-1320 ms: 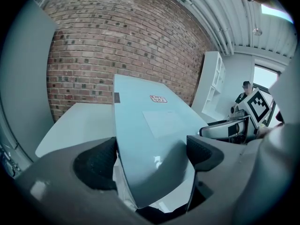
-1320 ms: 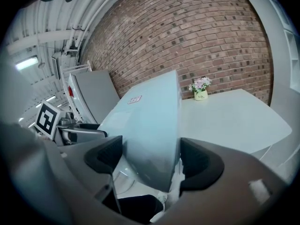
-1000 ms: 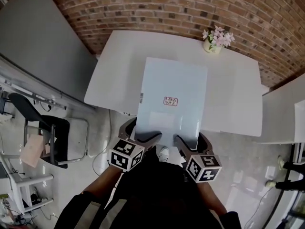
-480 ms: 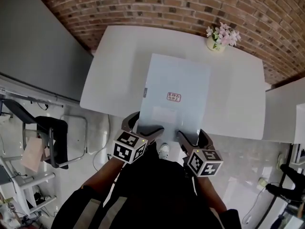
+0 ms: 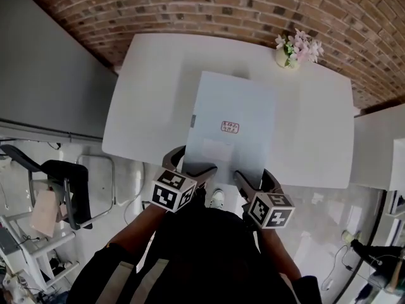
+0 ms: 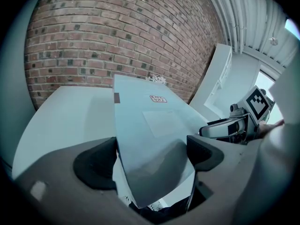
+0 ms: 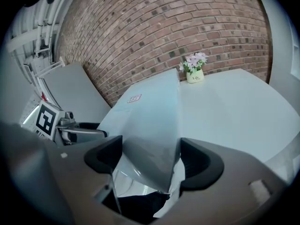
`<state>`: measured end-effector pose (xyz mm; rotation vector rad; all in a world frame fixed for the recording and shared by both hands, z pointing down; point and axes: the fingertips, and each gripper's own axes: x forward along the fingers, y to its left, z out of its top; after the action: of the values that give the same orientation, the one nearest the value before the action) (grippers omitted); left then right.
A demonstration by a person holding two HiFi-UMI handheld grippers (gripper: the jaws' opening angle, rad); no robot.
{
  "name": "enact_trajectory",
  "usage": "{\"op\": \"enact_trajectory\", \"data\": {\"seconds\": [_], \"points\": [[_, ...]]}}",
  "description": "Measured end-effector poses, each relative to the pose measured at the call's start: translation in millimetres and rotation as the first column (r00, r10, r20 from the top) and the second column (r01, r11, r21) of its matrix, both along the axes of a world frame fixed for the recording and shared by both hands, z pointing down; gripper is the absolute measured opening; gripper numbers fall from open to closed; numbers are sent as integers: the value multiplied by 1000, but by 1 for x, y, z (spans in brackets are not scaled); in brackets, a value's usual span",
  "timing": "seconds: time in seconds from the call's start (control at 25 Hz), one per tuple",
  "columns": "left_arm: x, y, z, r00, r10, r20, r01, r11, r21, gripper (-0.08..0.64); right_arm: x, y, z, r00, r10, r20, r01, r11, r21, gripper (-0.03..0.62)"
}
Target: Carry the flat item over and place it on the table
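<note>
A flat pale blue-white item [image 5: 231, 116] with a small red label is held over the white table [image 5: 149, 100], its near edge past the table's front edge. My left gripper [image 5: 192, 170] is shut on the item's near left corner, and my right gripper [image 5: 249, 178] is shut on its near right corner. In the left gripper view the flat item [image 6: 145, 121] bows between the jaws of the left gripper [image 6: 150, 157]. The right gripper view shows the flat item [image 7: 152, 118] curled the same way in the right gripper [image 7: 152, 161]. Whether the item touches the table cannot be told.
A small pot of pink flowers [image 5: 292, 48] stands at the table's far right, also seen as the flower pot [image 7: 194, 72]. A brick wall [image 5: 209, 8] runs behind the table. A dark chair [image 5: 66, 185] stands on the floor to the left, a white unit [image 5: 380, 144] to the right.
The table has come nearer and more under the item as the person moved toward it. Both grippers keep their hold on the item's near edge.
</note>
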<state>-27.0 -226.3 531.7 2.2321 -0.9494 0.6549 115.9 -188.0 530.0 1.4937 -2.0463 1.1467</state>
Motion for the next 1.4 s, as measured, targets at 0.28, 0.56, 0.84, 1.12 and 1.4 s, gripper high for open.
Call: {"op": "enact_trajectory", "data": {"seconds": [0.28,0.56,0.84,1.12,1.4], "points": [[1,-19,20,1000,17,7,-17,999,-52,480,1,-16,20,1000,18,-1,-18,998,-64,390],[-1,-28,35,999,31,13,-29,995,-95,480,0,-25,34,1000,22,-1,-22,994,-109,391],[1,-24,48,999,37,21,-34,991,-129,480,2,-21,47,1000,25,5,-24,989,-149,390],[4,-18,54,999,44,29,-39,988,-151,480,4,-16,54,1000,24,12,-21,983,-181,391],[3,-9,69,999,39,33,-32,980,-197,482,5,-8,66,1000,13,0,-13,977,-215,391]]}}
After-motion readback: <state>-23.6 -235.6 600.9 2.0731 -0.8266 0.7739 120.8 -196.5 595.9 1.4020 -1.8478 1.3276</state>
